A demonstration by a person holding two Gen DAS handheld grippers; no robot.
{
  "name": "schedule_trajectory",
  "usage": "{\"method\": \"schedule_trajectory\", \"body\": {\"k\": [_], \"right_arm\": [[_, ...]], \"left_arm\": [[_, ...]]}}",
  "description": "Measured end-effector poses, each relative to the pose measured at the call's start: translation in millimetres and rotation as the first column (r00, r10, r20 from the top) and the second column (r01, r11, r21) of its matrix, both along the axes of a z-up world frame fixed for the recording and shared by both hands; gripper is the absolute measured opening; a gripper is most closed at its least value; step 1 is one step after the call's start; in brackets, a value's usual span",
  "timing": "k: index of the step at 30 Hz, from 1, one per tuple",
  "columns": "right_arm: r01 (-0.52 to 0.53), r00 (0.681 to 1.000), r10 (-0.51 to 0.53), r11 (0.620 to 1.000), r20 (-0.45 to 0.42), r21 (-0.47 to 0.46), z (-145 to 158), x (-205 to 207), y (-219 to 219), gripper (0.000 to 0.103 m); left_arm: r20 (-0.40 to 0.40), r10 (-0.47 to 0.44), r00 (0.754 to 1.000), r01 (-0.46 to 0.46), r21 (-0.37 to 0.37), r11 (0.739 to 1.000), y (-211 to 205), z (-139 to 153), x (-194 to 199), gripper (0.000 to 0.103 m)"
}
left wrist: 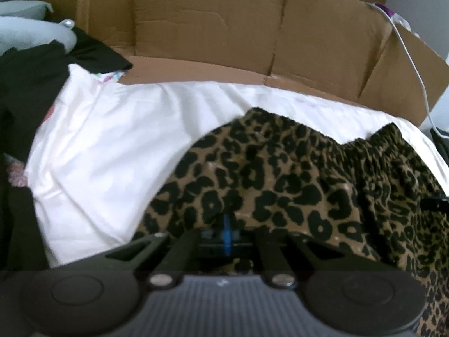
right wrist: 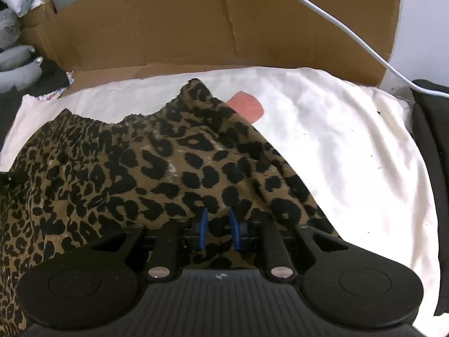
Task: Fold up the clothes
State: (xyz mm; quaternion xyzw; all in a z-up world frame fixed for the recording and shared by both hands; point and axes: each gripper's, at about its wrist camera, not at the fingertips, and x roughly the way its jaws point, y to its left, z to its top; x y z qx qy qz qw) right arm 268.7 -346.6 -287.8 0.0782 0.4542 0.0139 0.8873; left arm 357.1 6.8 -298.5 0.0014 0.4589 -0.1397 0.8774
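The leopard-print garment lies spread on a white sheet, its gathered elastic edge turned toward the far cardboard wall. In the right wrist view that edge rises to a peak near a pink patch printed on the sheet.

The left tool sits low over the fabric with its blue pads pressed together; whether a fold of the print is pinched between them cannot be told. The right tool has its blue pads a narrow gap apart, leopard cloth lying below and between them, with no clear pinch to be seen.

Bare sheet lies open to the left of the garment in the left view and to its right in the right view. Cardboard bounds the far side. Only the left view shows the black clothing heaped at the left border and pale grey padding behind it. The right view alone shows a dark fabric strip along the right border. A white cable crosses the cardboard.
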Motion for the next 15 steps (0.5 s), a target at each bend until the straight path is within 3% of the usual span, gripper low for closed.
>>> {"method": "schedule_trajectory", "body": {"k": [4, 9, 13, 15], "right_arm": [[-0.002, 1.000, 0.002, 0.999, 0.007, -0.032, 1, -3, 1, 0.023], [0.011, 1.000, -0.010, 0.999, 0.020, -0.043, 7, -10, 5, 0.024], [0.010, 0.999, -0.010, 1.000, 0.039, -0.009, 11, -18, 1, 0.025], [0.009, 1.000, -0.008, 1.000, 0.023, -0.017, 7, -21, -2, 0.025]], "left_arm": [[-0.005, 0.025, 1.000, -0.026, -0.073, 0.997, 4, 11, -17, 0.006], [0.037, -0.005, 0.999, 0.006, -0.024, 1.000, 3, 15, -34, 0.007], [0.080, 0.039, 0.996, -0.034, -0.061, 0.998, 17, 19, -39, 0.007], [0.061, 0.032, 0.998, -0.029, -0.056, 0.998, 17, 15, -37, 0.009]]}}
